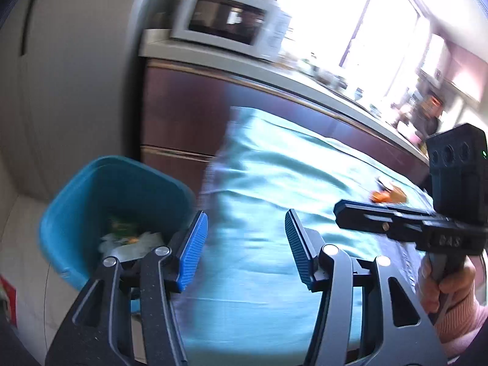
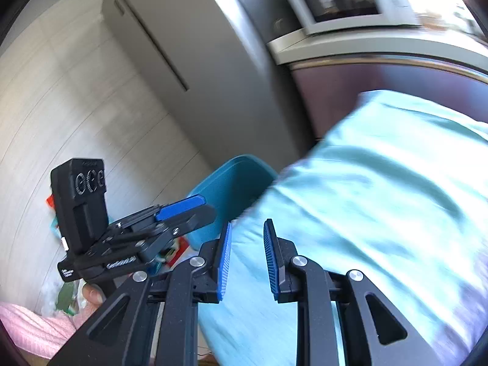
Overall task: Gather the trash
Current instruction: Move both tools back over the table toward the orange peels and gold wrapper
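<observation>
Teal cloth (image 1: 274, 213) covers the table in front of you, and the trash still to collect sits far across it: an orange scrap (image 1: 387, 195) beside something pale and round, well apart from both tools. Motion blur smears it, so it may be peel or a crumpled wrapper; you cannot tell which. Judged from its look, it is light and soft (it should crush rather than slip), so take it across its middle with a gentle pinch and avoid gathering cloth with it.

Your left gripper (image 1: 246, 245) stands released with nothing between its blue pads (image 1: 193, 248). Your right gripper (image 2: 246, 257) also holds nothing, its jaws only narrowly parted.

The blue bin (image 1: 91, 213) stands on the floor just beside the table's corner.

The left wrist view looks down into the bin, where green and pale scraps (image 1: 128, 238) already lie, and it alone shows the orange scrap. The right wrist view shows only the bin's (image 2: 225, 189) wall, plus bright litter (image 2: 170, 253) on the floor behind the left tool, which the other view misses.
</observation>
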The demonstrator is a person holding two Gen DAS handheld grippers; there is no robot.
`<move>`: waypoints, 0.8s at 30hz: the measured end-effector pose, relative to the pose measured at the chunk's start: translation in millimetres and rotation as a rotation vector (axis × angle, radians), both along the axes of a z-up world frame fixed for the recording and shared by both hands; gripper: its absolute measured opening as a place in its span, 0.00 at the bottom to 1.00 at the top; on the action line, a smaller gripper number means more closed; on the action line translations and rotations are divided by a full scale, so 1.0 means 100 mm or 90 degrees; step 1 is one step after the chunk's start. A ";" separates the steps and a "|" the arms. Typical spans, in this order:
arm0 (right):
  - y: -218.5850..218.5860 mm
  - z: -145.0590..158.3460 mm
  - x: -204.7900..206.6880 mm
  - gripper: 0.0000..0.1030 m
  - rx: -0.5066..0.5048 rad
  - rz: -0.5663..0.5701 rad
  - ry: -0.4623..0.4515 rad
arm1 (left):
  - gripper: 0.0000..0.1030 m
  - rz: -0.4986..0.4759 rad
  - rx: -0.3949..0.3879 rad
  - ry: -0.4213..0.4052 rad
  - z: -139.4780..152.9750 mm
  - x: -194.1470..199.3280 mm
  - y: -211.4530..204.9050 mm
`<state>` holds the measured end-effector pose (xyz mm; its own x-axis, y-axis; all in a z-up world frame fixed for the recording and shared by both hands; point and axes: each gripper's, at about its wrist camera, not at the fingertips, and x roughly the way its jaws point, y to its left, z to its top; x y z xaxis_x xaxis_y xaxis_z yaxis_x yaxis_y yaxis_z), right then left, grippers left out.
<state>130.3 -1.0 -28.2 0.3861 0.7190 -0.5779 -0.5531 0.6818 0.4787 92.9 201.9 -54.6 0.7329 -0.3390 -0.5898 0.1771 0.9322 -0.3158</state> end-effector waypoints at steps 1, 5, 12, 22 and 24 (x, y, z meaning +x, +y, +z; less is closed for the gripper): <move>-0.11 0.01 -0.03 0.20 -0.001 -0.015 -0.003 | 0.51 -0.019 0.000 0.000 0.01 0.01 -0.12; -0.58 -0.01 -0.13 0.20 -0.008 -0.090 -0.009 | 0.51 -0.087 0.001 0.006 0.03 0.06 -0.60; -1.51 -0.10 -0.20 0.21 0.000 -0.223 0.010 | 0.51 -0.210 0.001 0.026 0.00 0.09 -1.53; -2.58 -0.26 -0.07 0.24 -0.010 -0.379 0.010 | 0.51 -0.314 0.027 0.066 -0.09 0.19 -2.56; -2.73 -0.30 -0.02 0.24 -0.009 -0.400 0.014 | 0.51 -0.322 0.025 0.077 -0.12 0.25 -2.67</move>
<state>128.3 -274.5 -57.8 0.7205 0.3514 -0.5979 -0.0354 0.8797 0.4743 118.1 -65.6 -66.6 0.4085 -0.6095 -0.6794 0.5729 0.7507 -0.3290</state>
